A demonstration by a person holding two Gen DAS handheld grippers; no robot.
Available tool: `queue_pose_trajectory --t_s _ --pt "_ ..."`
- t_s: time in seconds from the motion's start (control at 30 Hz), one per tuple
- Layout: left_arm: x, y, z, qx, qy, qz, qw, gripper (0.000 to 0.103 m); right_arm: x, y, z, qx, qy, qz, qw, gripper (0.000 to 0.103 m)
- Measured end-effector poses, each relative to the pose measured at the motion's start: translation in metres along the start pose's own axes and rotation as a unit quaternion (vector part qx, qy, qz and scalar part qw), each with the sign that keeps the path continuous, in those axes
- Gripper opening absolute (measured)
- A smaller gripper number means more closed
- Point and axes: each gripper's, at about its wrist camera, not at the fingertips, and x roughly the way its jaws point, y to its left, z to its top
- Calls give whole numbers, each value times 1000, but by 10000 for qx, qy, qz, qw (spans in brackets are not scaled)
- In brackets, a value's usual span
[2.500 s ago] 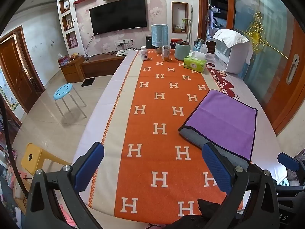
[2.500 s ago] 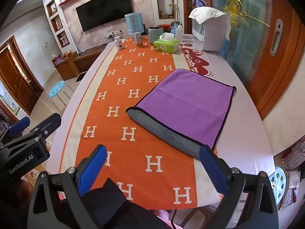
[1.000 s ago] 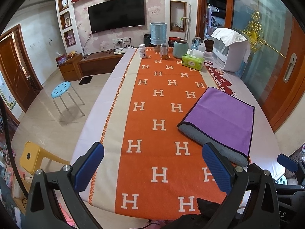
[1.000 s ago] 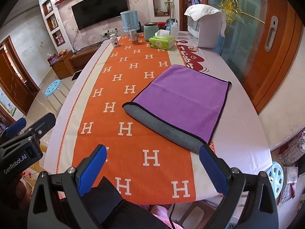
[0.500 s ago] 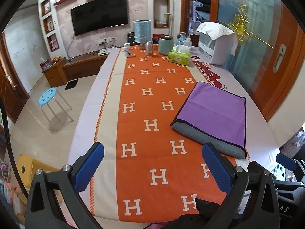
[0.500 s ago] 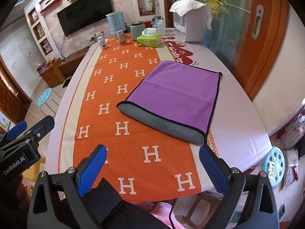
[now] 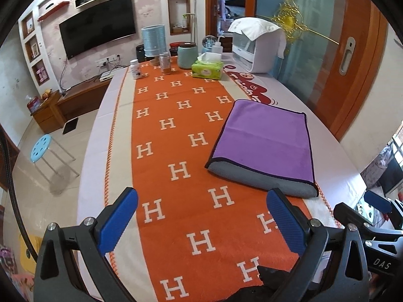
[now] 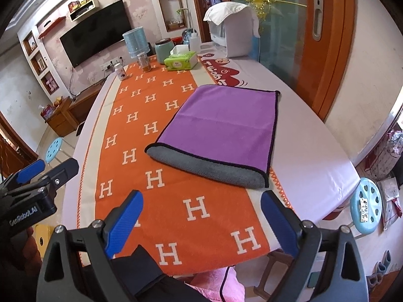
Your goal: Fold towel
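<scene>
A purple towel (image 7: 264, 136) with a grey underside lies folded on the right half of the table, its rounded grey fold edge toward me; it also shows in the right wrist view (image 8: 221, 128). My left gripper (image 7: 201, 216) is open and empty, above the table's near end, short of the towel. My right gripper (image 8: 201, 216) is open and empty, also near the front edge, with the towel ahead. The left gripper's body shows at the left of the right wrist view (image 8: 32, 191).
An orange runner with white H letters (image 7: 176, 125) covers the table. At the far end stand a green tissue box (image 7: 207, 70), jars, a bottle and a white appliance (image 7: 259, 47). Blue stools stand on the floor at left (image 7: 40, 148) and right (image 8: 367, 206).
Both grippers have drawn back and risen from the table, so the towel appears smaller and farther. The towel has not moved. Both stay open.
</scene>
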Motion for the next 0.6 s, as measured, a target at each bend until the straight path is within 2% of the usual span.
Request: queue_pose_trajectory --t_s 0.23,0.33,0.6 --pt "24 -13 9 249 29 -196 9995 101 10 -20 4 -107 -193 -71 9997 92" --pt "39 -21 16 419 97 -141 9990 101 19 -29 5 -235 -209 -131 9994 90" --pt "90 -34 27 907 418 -64 9950 101 55 -57 6 -243 -7 -266 9993 83"
